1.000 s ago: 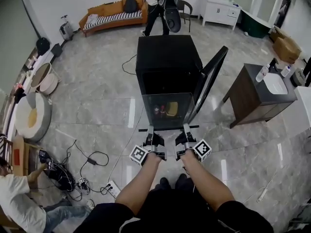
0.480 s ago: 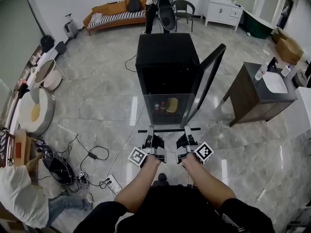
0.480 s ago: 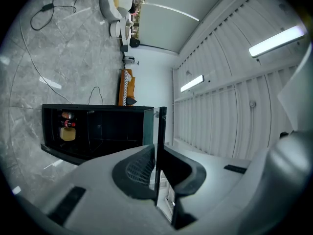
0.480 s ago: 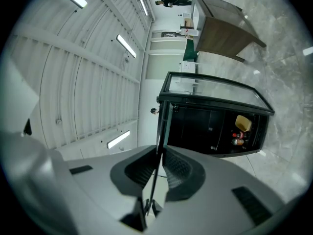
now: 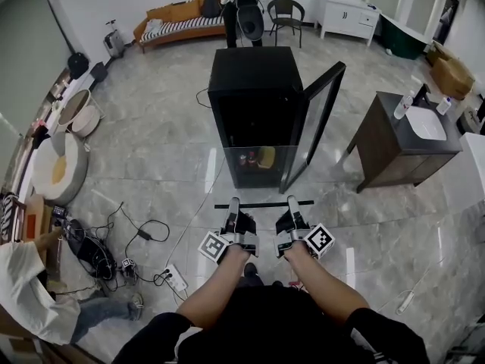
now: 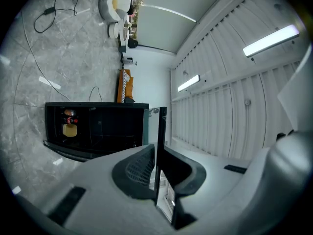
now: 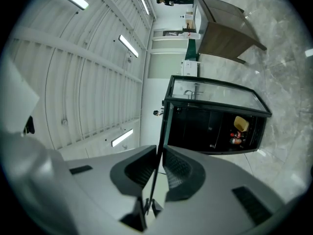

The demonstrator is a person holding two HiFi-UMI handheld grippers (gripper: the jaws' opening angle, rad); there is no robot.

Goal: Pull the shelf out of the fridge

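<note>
The black fridge (image 5: 258, 89) stands on the floor ahead, with its glass door (image 5: 314, 120) swung open to the right. The glass shelf (image 5: 263, 174) is held level in front of it, its dark front edge (image 5: 264, 203) nearest me. My left gripper (image 5: 233, 205) is shut on that edge left of the middle, and my right gripper (image 5: 292, 202) is shut on it to the right. In the left gripper view the shelf (image 6: 160, 126) is a thin dark line clamped in the left gripper (image 6: 157, 153). The shelf (image 7: 161, 131) runs likewise through the right gripper (image 7: 159, 155). A yellow item and cans (image 5: 258, 158) sit low inside the fridge.
A dark wood cabinet with a basin (image 5: 405, 146) stands to the right. Cables and a power strip (image 5: 144, 260) lie on the floor at left, beside a seated person (image 5: 30, 294). Round cushions (image 5: 57, 165) are further left. A sofa (image 5: 178, 21) and a standing person (image 5: 246, 6) are behind the fridge.
Both grippers have drawn back toward me with the shelf still clamped. The fridge now stands further off, and more floor shows between it and the shelf's front edge.
</note>
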